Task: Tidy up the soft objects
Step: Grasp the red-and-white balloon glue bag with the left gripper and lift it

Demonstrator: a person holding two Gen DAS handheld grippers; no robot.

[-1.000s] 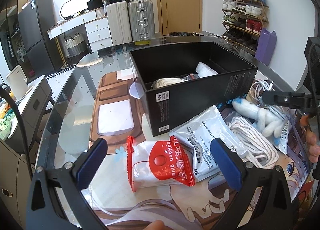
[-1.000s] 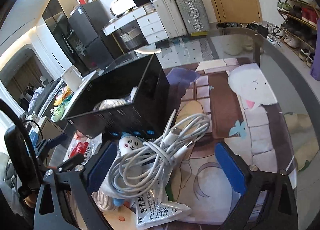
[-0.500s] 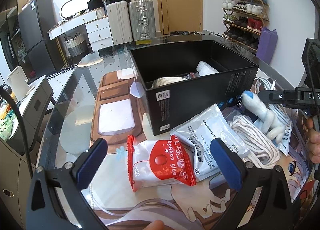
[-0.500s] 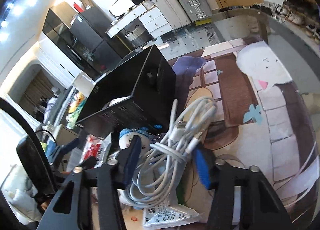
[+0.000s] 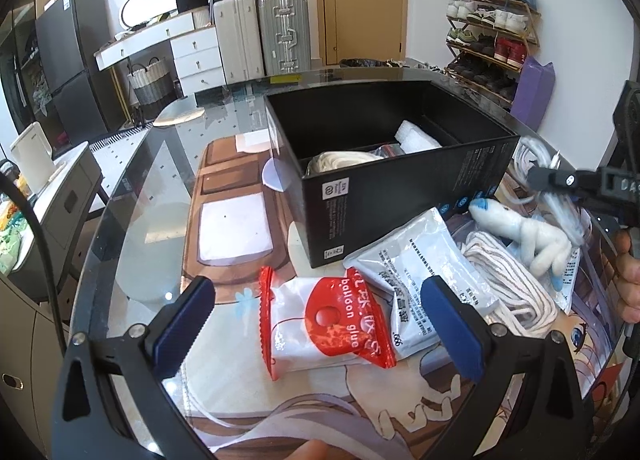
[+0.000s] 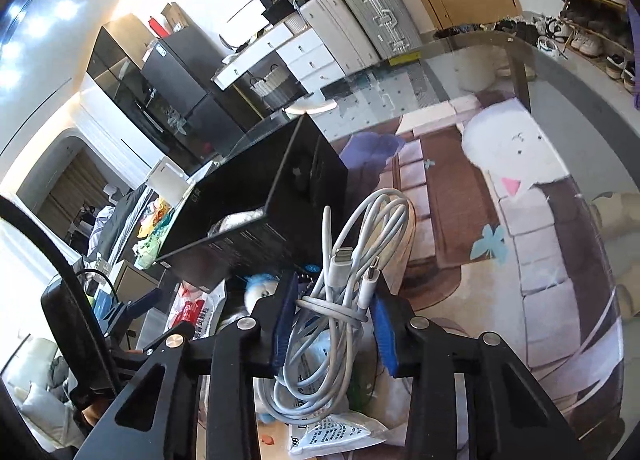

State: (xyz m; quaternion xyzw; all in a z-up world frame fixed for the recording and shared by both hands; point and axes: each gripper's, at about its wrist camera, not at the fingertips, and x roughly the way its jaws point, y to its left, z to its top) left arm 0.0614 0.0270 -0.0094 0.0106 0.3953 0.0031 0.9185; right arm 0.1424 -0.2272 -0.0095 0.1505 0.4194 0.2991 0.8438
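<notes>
My right gripper point(image 6: 332, 320) is closing its jaws on a bundle of white charging cables point(image 6: 360, 236), and both blue pads press on its sides. The bundle hangs beside the open black box point(image 6: 272, 212), above a white and blue plush toy point(image 6: 260, 288). In the left wrist view my left gripper point(image 5: 316, 300) stands open, low over a red and white "balloon glue" packet point(image 5: 324, 324) that it does not touch. A grey sachet point(image 5: 412, 256), a coil of white rope point(image 5: 508, 272) and the plush toy point(image 5: 520, 232) lie to its right. The black box point(image 5: 400, 196) holds rope and white foam.
Everything sits on a glass table point(image 5: 132, 196) laid over a cartoon-print mat. A printed sachet point(image 6: 340, 432) lies under the cables. A person's fingers point(image 5: 628, 272) show at the right edge. Suitcases, drawers and a shoe rack stand behind the table.
The right jaws went from wide open to pressed on the cable bundle, and the right wrist rolled slightly. The left gripper and the packet stayed put.
</notes>
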